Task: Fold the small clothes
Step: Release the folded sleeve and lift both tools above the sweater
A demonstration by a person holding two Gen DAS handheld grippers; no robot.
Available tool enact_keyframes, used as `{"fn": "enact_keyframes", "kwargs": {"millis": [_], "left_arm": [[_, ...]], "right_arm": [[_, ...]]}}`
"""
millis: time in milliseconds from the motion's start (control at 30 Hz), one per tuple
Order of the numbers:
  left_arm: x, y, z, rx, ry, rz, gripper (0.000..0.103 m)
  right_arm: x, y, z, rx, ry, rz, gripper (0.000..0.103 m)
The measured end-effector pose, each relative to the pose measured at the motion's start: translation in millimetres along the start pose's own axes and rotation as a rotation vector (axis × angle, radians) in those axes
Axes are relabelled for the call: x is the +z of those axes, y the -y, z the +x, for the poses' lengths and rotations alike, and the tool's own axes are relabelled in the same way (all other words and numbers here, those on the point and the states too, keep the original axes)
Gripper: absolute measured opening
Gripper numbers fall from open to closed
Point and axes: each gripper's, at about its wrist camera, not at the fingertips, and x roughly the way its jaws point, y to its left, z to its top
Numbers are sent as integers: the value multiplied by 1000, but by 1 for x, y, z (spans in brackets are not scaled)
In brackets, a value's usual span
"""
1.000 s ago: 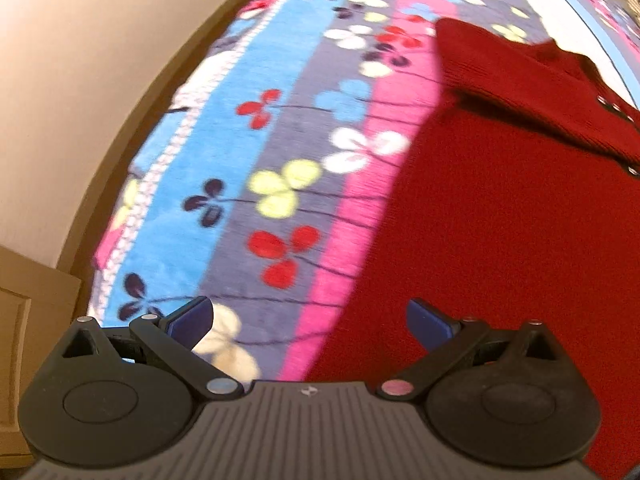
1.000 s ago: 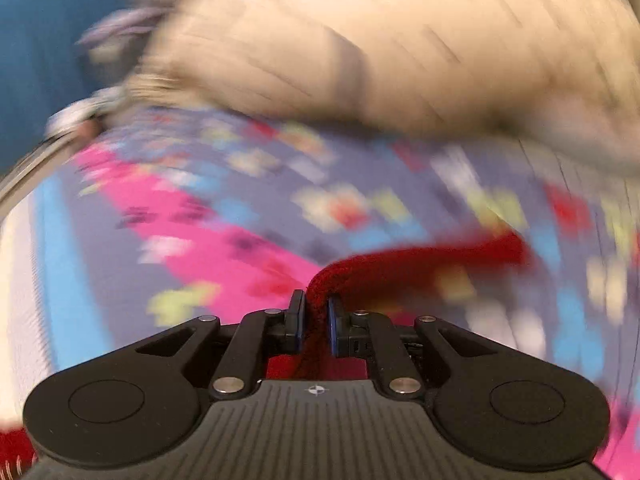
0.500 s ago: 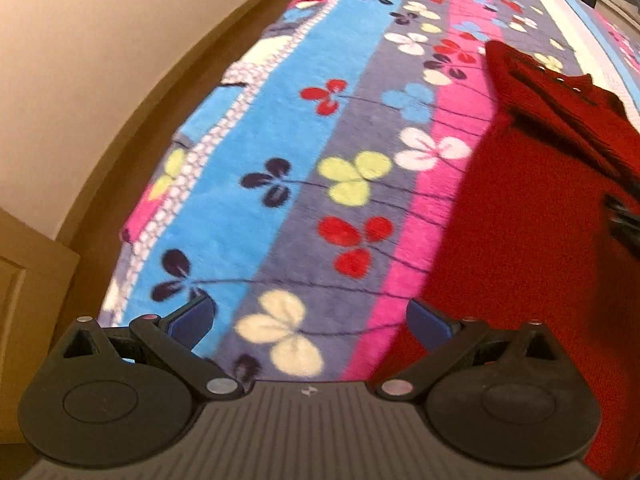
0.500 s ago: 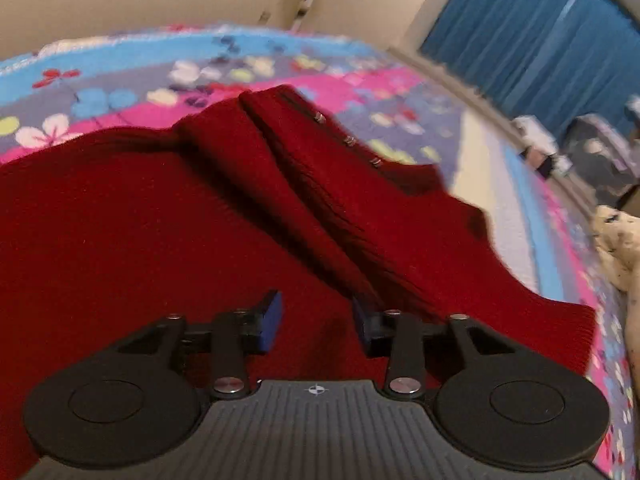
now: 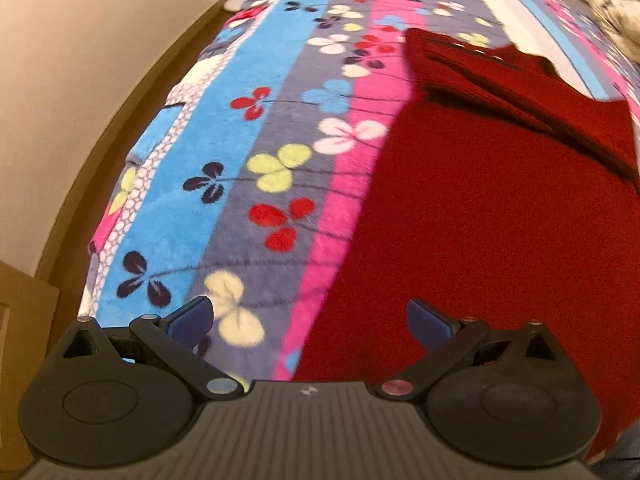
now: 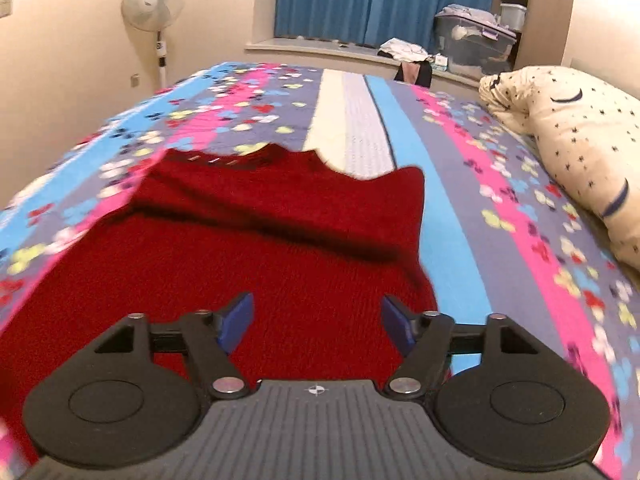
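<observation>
A dark red knit sweater (image 5: 480, 216) lies flat on the striped flowered blanket (image 5: 248, 128), its sleeves folded across the upper body and small buttons near the collar. It also shows in the right wrist view (image 6: 260, 240). My left gripper (image 5: 310, 322) is open and empty, hovering over the sweater's left hem edge where it meets the blanket. My right gripper (image 6: 316, 322) is open and empty above the sweater's lower right part.
The blanket (image 6: 500, 208) covers a bed. A cream patterned pillow (image 6: 572, 136) lies at the right. A standing fan (image 6: 154, 4), blue curtains (image 6: 360, 0) and storage boxes (image 6: 476, 44) stand beyond the bed. A beige wall (image 5: 80, 60) and brown floor run along the bed's left side.
My right gripper let go of the red sleeve, opened wide and pulled back over the sweater's lower part. My left gripper stayed open and drew back a little.
</observation>
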Motion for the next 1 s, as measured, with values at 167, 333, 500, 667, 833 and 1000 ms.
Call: {"fn": "enact_keyframes", "kwargs": {"millis": [167, 333, 500, 667, 833, 1000], "left_arm": [[-40, 15, -41, -54, 20, 55, 103], [-76, 28, -84, -78, 82, 120, 103], [-113, 40, -122, -64, 154, 184, 103], [-135, 44, -139, -65, 180, 206, 103], [-142, 42, -145, -72, 182, 208, 103], [-143, 42, -149, -74, 191, 212, 103]], "right_arm": [[-35, -31, -91, 5, 13, -3, 79], [-56, -44, -151, 20, 44, 36, 81], [-79, -51, -188, 21, 76, 46, 81], [-87, -50, -210, 14, 99, 50, 81], [-89, -47, -221, 6, 120, 55, 81], [-91, -47, -222, 9, 121, 53, 82]]}}
